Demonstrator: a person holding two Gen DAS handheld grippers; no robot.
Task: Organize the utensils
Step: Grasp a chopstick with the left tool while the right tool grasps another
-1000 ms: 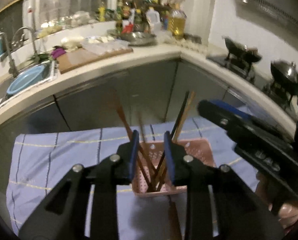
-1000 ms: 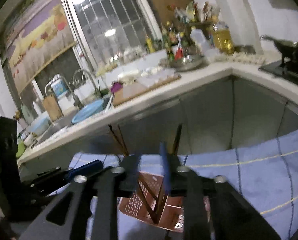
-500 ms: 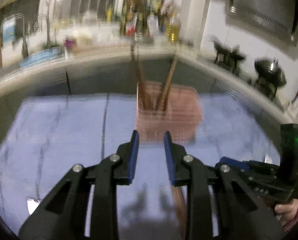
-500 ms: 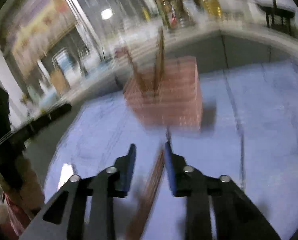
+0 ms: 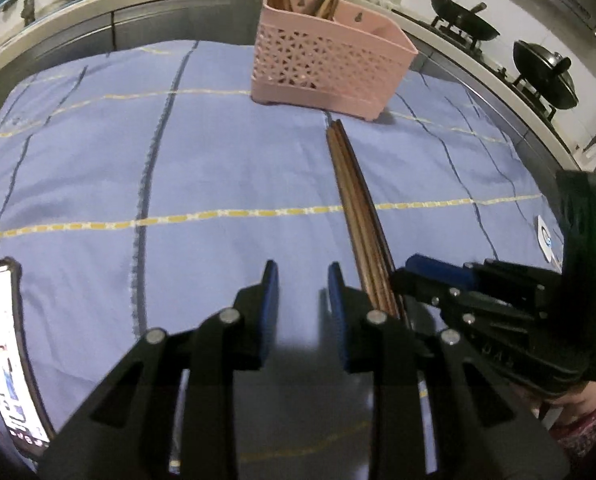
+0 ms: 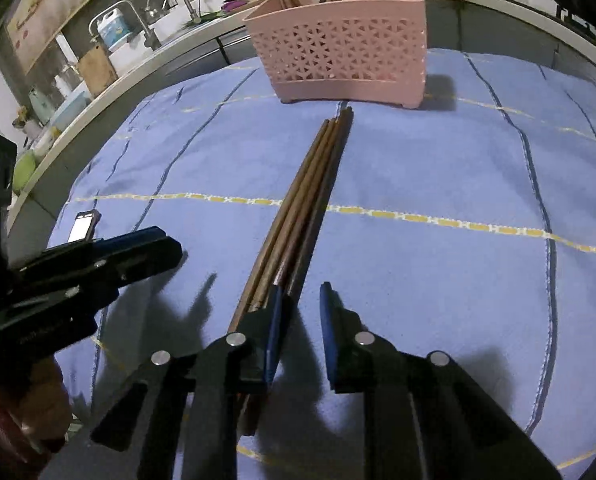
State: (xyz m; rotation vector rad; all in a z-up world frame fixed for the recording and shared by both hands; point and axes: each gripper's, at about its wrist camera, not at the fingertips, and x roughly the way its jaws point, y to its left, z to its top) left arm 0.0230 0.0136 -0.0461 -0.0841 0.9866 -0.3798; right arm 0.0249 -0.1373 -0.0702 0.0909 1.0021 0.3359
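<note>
A pink perforated utensil basket point(image 5: 330, 64) point(image 6: 346, 48) stands at the far side of the blue cloth, with several wooden chopsticks upright in it. A bundle of wooden chopsticks point(image 5: 358, 208) point(image 6: 302, 204) lies flat on the cloth, pointing at the basket. My left gripper point(image 5: 302, 288) is open and empty, low over the cloth just left of the bundle's near end. My right gripper point(image 6: 300, 304) is open and empty, its left finger point(image 6: 272, 320) over the bundle's near end. Each gripper also shows in the other's view point(image 5: 478, 292) point(image 6: 98, 264).
A blue checked cloth point(image 5: 178, 168) covers the table. A phone point(image 5: 2, 352) with a lit screen lies at the cloth's left edge, also in the right wrist view point(image 6: 83, 227). A counter with sink point(image 6: 138, 40) and stove with woks point(image 5: 538, 64) runs behind.
Both grippers have dropped from above the basket down to the cloth in front of it. The chopstick bundle lying on the cloth now shows between them.
</note>
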